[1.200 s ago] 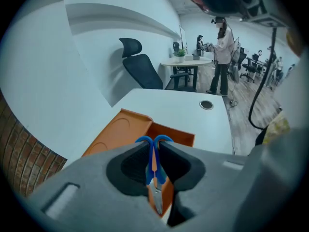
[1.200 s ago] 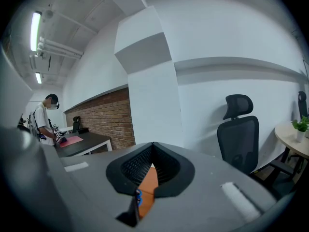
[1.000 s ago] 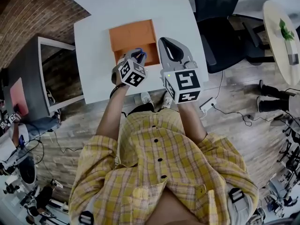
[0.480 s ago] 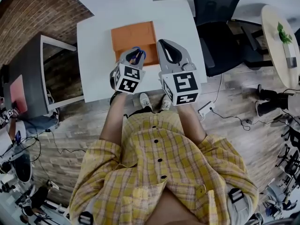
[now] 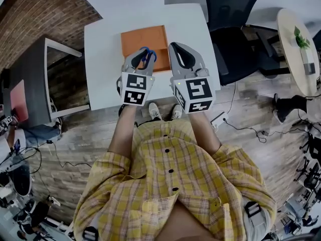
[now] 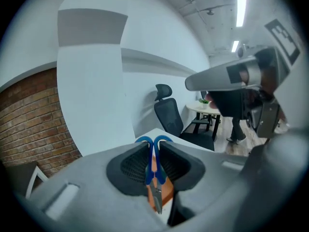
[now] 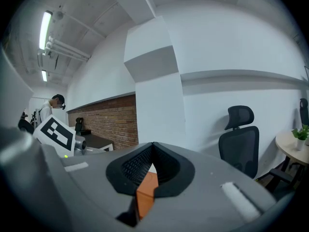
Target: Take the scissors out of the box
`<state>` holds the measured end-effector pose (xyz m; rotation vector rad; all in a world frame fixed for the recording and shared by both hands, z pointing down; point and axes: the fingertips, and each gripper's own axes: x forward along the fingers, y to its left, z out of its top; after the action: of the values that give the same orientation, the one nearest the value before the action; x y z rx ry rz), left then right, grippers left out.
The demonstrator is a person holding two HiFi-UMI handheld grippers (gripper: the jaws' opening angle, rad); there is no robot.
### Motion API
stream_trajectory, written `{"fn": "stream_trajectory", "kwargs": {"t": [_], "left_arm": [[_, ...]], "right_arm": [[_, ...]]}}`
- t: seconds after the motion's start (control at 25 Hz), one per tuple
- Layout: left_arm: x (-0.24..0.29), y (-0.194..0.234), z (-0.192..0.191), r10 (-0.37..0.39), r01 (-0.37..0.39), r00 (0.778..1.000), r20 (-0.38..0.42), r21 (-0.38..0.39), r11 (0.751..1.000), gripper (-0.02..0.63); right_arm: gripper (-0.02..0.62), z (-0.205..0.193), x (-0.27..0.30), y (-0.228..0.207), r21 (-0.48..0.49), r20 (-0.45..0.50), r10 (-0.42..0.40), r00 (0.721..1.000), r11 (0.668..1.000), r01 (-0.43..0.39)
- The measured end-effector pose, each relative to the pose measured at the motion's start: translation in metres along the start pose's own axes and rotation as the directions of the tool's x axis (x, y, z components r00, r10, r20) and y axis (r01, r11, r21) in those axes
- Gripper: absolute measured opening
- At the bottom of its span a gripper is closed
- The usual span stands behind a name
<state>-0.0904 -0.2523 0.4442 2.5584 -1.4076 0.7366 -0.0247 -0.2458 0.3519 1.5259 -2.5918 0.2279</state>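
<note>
The blue-handled scissors (image 6: 153, 170) hang upright between the jaws of my left gripper (image 6: 153, 149), handles up and blades pointing down. In the head view the scissors (image 5: 147, 55) show as blue loops at the tip of the left gripper (image 5: 143, 59), lifted over the near edge of the flat orange box (image 5: 142, 39). The box (image 6: 166, 193) shows below the blades. My right gripper (image 5: 181, 51) hovers beside the box's right edge; its jaws are shut with nothing between them, and the orange box (image 7: 146, 190) lies below them.
The box lies on a white table (image 5: 103, 59). A black office chair (image 5: 231, 29) stands to the right of the table, a round table with a plant (image 5: 300, 39) further right. A dark shelf unit (image 5: 35, 84) stands to the left.
My left gripper has risen with the scissors and rolled, so its marker cube now faces the head camera squarely. The right gripper has barely shifted.
</note>
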Motion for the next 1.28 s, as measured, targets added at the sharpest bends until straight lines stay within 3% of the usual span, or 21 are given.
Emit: {"fn": "stream_trajectory", "kwargs": {"t": [0.64, 1.28], "left_arm": [[-0.044, 0.016, 0.068, 0.07, -0.067, 0.982, 0.175, -0.02, 0.998, 0.074], [-0.077, 0.027, 0.1, 0.173, -0.149, 0.937, 0.305, -0.098, 0.984, 0.074]], "right_arm": [[0.006, 0.031, 0.0, 0.019, -0.04, 0.06, 0.018, 0.998, 0.999, -0.016], [0.006, 0.05, 0.002, 0.031, -0.065, 0.099, 0.042, 0.994, 0.997, -0.036]]}}
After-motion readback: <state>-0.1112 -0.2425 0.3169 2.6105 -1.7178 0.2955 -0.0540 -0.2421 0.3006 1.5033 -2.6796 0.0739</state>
